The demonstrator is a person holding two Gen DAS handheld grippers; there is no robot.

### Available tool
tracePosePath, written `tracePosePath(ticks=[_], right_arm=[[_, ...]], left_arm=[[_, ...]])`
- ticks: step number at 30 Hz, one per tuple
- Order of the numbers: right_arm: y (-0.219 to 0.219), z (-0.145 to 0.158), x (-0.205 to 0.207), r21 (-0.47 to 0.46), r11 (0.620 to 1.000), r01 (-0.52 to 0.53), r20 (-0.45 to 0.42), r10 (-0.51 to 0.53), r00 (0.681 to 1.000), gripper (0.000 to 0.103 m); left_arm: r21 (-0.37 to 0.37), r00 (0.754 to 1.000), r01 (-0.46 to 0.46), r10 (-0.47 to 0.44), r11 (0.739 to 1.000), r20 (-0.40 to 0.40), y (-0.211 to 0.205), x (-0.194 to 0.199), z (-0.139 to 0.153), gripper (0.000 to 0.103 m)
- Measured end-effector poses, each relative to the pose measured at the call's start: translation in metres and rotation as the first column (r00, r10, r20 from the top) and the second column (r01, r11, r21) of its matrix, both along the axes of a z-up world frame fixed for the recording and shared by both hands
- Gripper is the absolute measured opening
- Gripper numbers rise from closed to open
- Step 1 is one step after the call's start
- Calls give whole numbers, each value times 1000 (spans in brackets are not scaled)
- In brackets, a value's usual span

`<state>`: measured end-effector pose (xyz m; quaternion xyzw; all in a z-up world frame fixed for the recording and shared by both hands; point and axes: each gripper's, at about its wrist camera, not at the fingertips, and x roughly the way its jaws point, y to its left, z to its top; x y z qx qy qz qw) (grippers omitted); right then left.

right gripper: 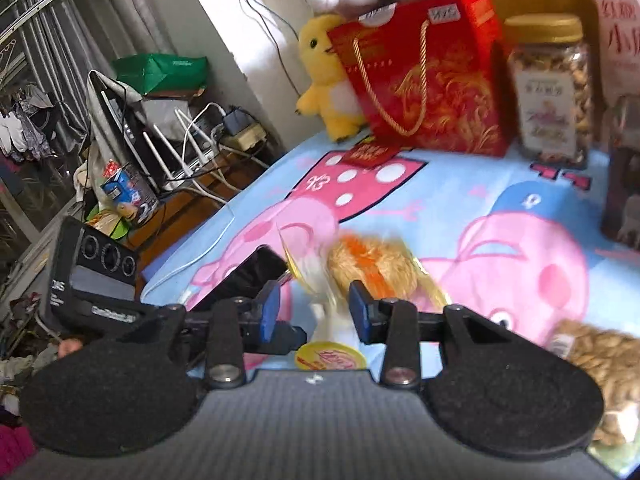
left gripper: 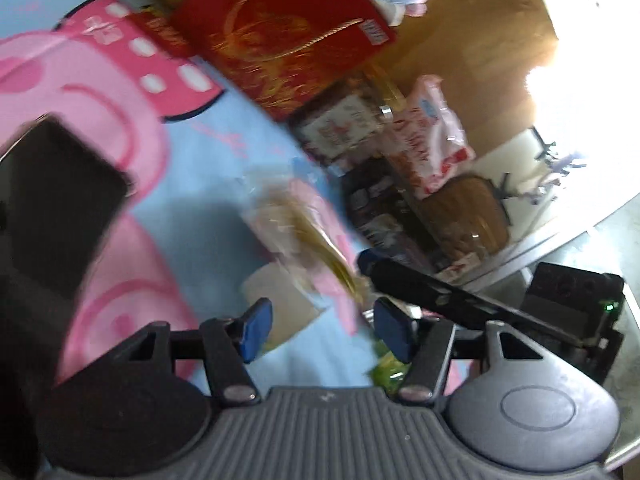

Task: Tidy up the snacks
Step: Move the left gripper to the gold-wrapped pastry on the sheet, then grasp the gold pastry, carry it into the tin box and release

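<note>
My left gripper [left gripper: 325, 332] hangs open over the blue cartoon blanket [left gripper: 192, 184]. No pad touches anything. Just ahead of it lies a blurred clear packet of golden snacks [left gripper: 304, 232]. A green packet [left gripper: 388, 370] peeks out under its right finger. My right gripper [right gripper: 315, 313] is shut on a clear packet holding an orange-golden snack [right gripper: 372, 264]. The packet's white lower part sits between the blue pads and a round yellow label [right gripper: 330, 360] shows below. A red gift bag [right gripper: 424, 76], a gold-lidded nut jar [right gripper: 550, 88] and a pink snack bag [right gripper: 618, 28] stand at the back.
A black phone [left gripper: 56, 200] lies on the blanket at left. A yellow plush [right gripper: 332, 76] leans beside the gift bag. A dark box [right gripper: 624, 176] stands at right and a peanut bag [right gripper: 608, 364] lies near. Cables and clutter [right gripper: 180, 140] fill the floor beyond the bed's edge.
</note>
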<state>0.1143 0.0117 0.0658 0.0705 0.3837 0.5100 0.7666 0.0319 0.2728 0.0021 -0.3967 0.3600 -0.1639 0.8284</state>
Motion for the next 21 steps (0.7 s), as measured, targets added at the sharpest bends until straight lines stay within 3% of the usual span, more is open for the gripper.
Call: tracePosePath(ticks=[6, 9, 11, 13, 17, 21], right_arm=[[-19, -1, 3, -30, 997, 64, 17, -63, 998, 42], [-20, -11, 12, -25, 996, 82, -62, -83, 995, 43], [-17, -19, 20, -18, 995, 101, -127, -102, 987, 43], [-13, -23, 27, -18, 993, 121, -141, -122, 983, 43], [-7, -26, 45, -13, 989, 150, -154, -150, 977, 43], [6, -31, 58, -18, 992, 125, -144, -126, 982, 46]], left_arm=[[28, 999, -1, 0, 1000, 35, 13, -13, 9, 58], [46, 995, -53, 49, 998, 89, 27, -15, 26, 59], [87, 990, -104, 95, 991, 102, 36, -10, 36, 65], [121, 989, -129, 119, 984, 88, 41, 2, 39, 79], [158, 990, -138, 142, 978, -12, 42, 21, 27, 80], [125, 992, -121, 123, 985, -4, 36, 8, 19, 81]])
